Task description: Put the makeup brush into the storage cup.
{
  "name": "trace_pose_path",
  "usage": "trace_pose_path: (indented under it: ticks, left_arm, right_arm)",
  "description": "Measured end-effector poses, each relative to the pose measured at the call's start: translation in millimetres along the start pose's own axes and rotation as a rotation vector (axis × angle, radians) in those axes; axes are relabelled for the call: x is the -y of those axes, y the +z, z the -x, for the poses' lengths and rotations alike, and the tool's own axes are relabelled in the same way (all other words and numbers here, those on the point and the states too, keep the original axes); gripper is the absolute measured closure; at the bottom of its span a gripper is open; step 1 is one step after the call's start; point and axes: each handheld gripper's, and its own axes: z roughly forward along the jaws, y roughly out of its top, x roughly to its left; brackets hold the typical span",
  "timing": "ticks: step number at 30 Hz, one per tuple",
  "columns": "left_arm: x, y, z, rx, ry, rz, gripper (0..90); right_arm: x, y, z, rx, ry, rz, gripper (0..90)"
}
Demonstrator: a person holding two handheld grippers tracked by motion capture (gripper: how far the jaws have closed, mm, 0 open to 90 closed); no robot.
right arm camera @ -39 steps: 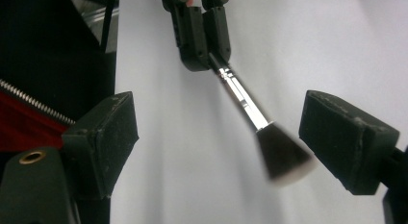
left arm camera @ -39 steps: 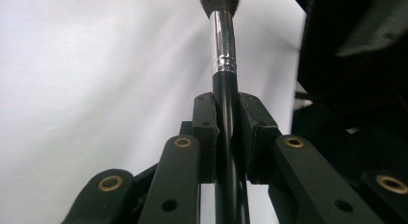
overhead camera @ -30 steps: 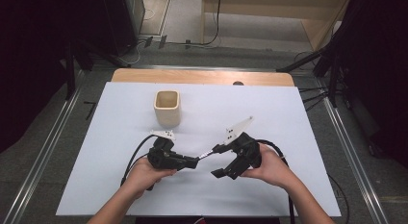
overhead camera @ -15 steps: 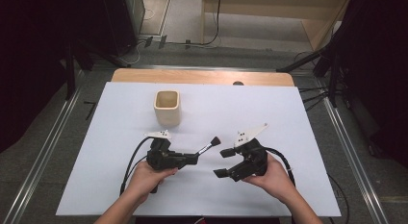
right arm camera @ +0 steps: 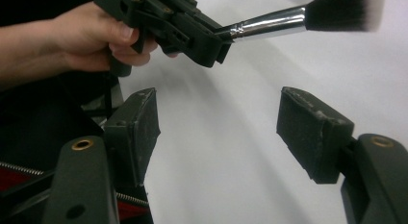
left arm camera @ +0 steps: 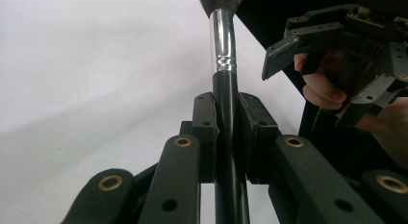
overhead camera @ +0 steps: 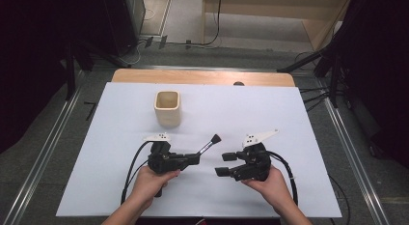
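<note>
A makeup brush [overhead camera: 207, 147] with a black handle, silver ferrule and dark bristles juts up and to the right from my left gripper [overhead camera: 194, 159], which is shut on its handle [left arm camera: 226, 113] just above the white table. My right gripper [overhead camera: 225, 164] is a short way to the right of the bristles and points left at them. Its jaws [right arm camera: 219, 132] stand apart with nothing between them, and they have just been closing. In the right gripper view the brush [right arm camera: 288, 21] passes above and beyond those jaws.
A cream square cup [overhead camera: 167, 108] stands upright on the white table [overhead camera: 270, 114], behind the left hand. Cables trail from both grippers toward the front edge. A strip of wood [overhead camera: 202, 76] runs along the table's far side.
My right gripper has drawn back to the right, away from the left gripper's tip, and its jaws have narrowed. The left gripper has stayed put with the brush in it.
</note>
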Motion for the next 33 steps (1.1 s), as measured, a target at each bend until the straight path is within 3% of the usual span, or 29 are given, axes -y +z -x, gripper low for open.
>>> trace_pose_path:
  ticks: [5, 10, 18, 23, 27, 33]
  left_arm:
    - [5.1, 1.2, 4.4, -0.006, -0.012, 0.042, 79.0]
    - [7.2, 1.6, 6.6, -0.019, 0.000, 0.075, 79.0]
    - [11.2, 7.3, 4.5, -0.019, -0.009, 0.127, 79.0]
    - [13.9, 9.4, 4.3, -0.021, -0.025, 0.158, 79.1]
    - [16.1, 13.0, 2.1, 0.010, -0.042, 0.169, 79.0]
    - [16.9, 15.3, 3.5, -0.010, -0.035, 0.201, 79.0]
  right_arm:
    - [5.2, 0.9, 2.7, -0.009, 0.044, 0.030, 38.8]
    - [8.2, 3.2, 1.3, -0.021, 0.086, 0.079, 37.6]
    - [12.5, 6.6, -1.6, 0.031, 0.056, 0.150, 37.8]
    - [12.8, 5.9, -0.8, 0.047, 0.126, 0.193, 37.4]
    - [12.9, 7.9, -2.4, 0.060, 0.192, 0.228, 36.1]
    - [9.3, 14.6, -15.1, 0.130, 0.227, 0.284, 33.1]
